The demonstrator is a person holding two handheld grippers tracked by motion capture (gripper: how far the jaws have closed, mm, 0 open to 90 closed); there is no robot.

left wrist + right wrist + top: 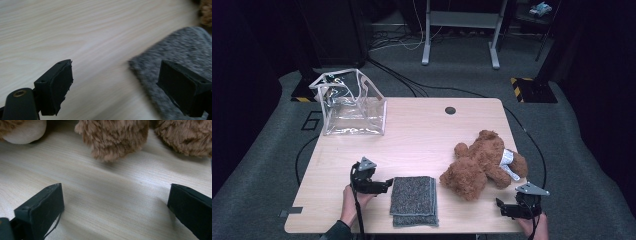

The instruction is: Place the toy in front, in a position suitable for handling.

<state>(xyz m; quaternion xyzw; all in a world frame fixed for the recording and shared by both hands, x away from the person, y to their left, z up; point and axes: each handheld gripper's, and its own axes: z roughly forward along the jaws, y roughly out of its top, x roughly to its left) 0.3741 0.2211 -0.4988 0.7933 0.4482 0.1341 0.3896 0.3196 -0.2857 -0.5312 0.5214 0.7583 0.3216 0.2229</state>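
Observation:
A folded grey cloth (414, 200) lies near the table's front edge. My left gripper (387, 184) sits just left of it, pointing right, open. In the left gripper view the grey cloth (175, 57) reaches under the right jaw, and nothing is gripped between the gripper's (115, 85) jaws. A brown teddy bear (484, 164) lies on its side at the right. My right gripper (501, 206) rests at the front right corner, open and empty. The right gripper view has the bear's fur (112, 137) just beyond the gripper (115, 207).
A clear plastic bag (352, 102) with white trim stands open at the table's back left. A dark round hole (450, 110) marks the wooden table (427, 135) near its back edge. Cables and a desk frame (459, 30) lie on the carpet behind.

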